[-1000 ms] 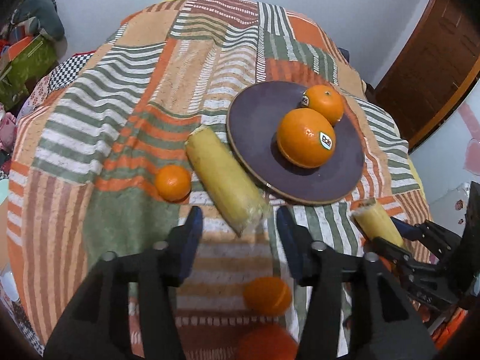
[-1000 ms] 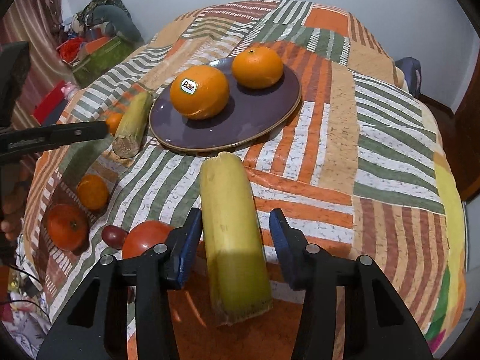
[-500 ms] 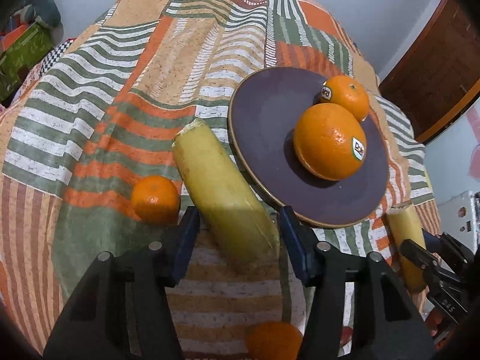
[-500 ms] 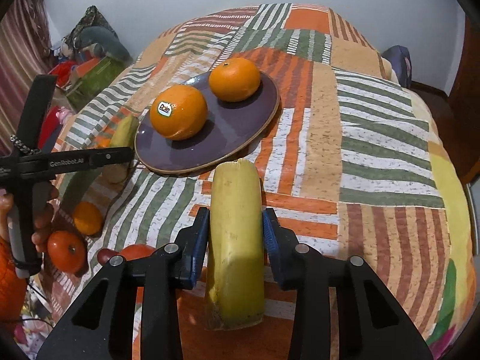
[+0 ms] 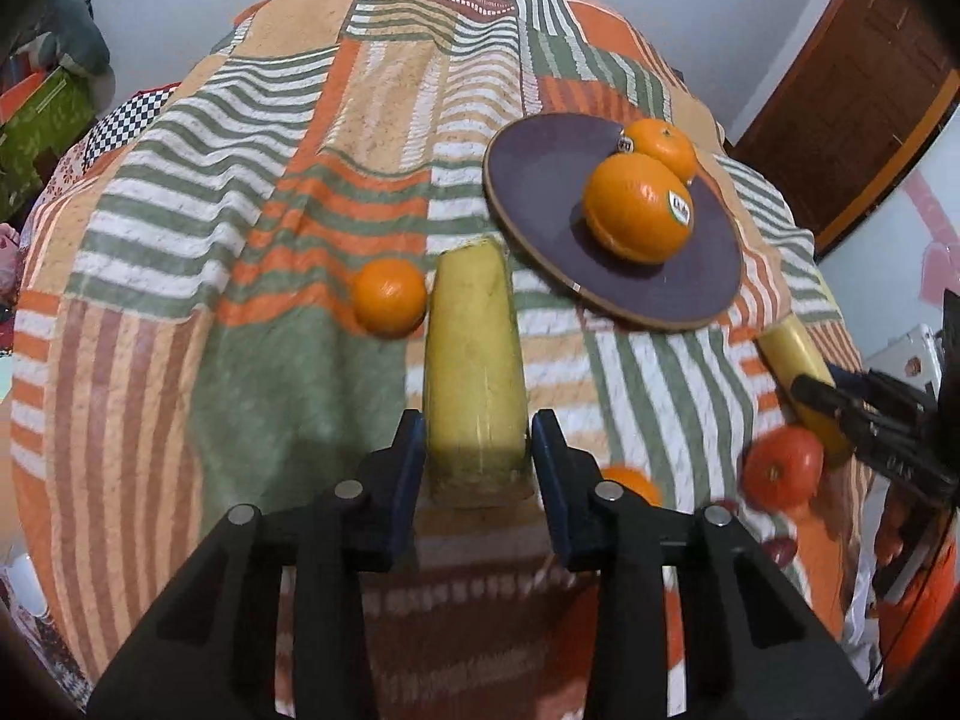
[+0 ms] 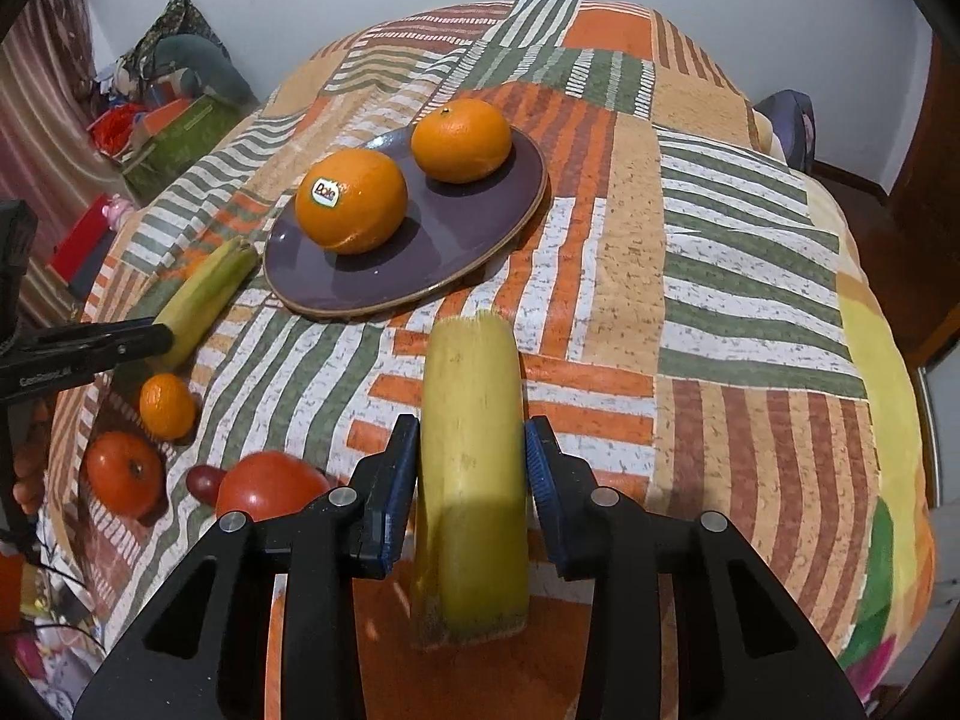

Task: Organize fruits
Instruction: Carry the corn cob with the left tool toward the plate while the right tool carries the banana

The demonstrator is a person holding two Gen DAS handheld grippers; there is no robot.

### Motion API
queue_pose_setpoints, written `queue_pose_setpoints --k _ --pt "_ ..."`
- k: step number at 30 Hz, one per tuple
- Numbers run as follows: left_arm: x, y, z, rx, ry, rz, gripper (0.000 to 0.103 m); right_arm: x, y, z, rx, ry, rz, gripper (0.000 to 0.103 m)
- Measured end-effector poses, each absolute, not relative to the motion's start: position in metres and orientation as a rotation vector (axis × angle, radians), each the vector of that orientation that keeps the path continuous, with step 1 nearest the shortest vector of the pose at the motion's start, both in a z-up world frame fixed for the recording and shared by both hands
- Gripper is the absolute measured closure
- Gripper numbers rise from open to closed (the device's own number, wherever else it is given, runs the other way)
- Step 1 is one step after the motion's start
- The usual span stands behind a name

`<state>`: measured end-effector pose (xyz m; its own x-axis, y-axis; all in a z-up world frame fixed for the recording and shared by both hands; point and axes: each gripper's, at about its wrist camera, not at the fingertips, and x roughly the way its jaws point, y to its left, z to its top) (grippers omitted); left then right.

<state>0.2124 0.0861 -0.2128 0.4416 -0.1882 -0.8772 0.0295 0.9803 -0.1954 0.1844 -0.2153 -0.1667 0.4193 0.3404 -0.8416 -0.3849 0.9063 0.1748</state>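
My left gripper (image 5: 476,456) has its jaws closing, and both pads press the near end of a yellow corn cob (image 5: 471,348) lying on the patchwork cloth. A small mandarin (image 5: 389,297) touches that cob's left side. My right gripper (image 6: 471,468) is shut on a second corn cob (image 6: 471,396), which points toward the purple plate (image 6: 456,228). The plate holds a large stickered orange (image 6: 351,201) and a smaller orange (image 6: 462,141). In the right wrist view the left gripper (image 6: 120,342) shows at the left edge on its cob (image 6: 207,294).
Near the cloth's front edge lie two tomatoes (image 6: 123,474) (image 6: 270,483), another mandarin (image 6: 167,398) and a small dark fruit (image 6: 201,480). Boxes and clutter (image 6: 174,138) sit beyond the left edge. A wooden door (image 5: 852,96) stands at the right.
The left gripper moved forward over its cob and its jaws narrowed onto it; the cob now lines up with the fingers. The right jaws narrowed onto the second cob.
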Motion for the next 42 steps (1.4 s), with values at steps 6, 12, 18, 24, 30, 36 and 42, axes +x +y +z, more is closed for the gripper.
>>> queue_pose_setpoints --k 6,12,18,24,30,36,42 --pt "0.205 0.087 -0.212 -0.134 1.137 -0.168 0.068 0.179 -0.219 -0.166 -0.063 1.052 0.457 0.07" --pt "0.226 0.086 -0.217 -0.173 1.147 -0.158 0.067 0.183 -0.214 -0.173 -0.067 1.064 0.456 0.07" --pt "0.244 0.085 -0.228 -0.201 1.161 -0.147 0.065 0.186 -0.214 -0.176 -0.053 1.055 0.449 0.071" --pt "0.252 0.076 -0.237 -0.175 1.159 -0.134 0.064 0.19 -0.216 -0.176 -0.028 1.043 0.445 0.071" --pt "0.249 0.069 -0.231 -0.133 1.126 -0.125 0.064 0.194 -0.22 -0.168 -0.008 1.023 0.434 0.071" --pt "0.25 0.07 -0.206 -0.129 1.052 -0.111 0.064 0.202 -0.223 -0.153 -0.007 0.975 0.423 0.071" --pt "0.261 0.063 -0.183 -0.109 0.999 -0.127 0.064 0.216 -0.214 -0.135 -0.029 0.915 0.433 0.071"
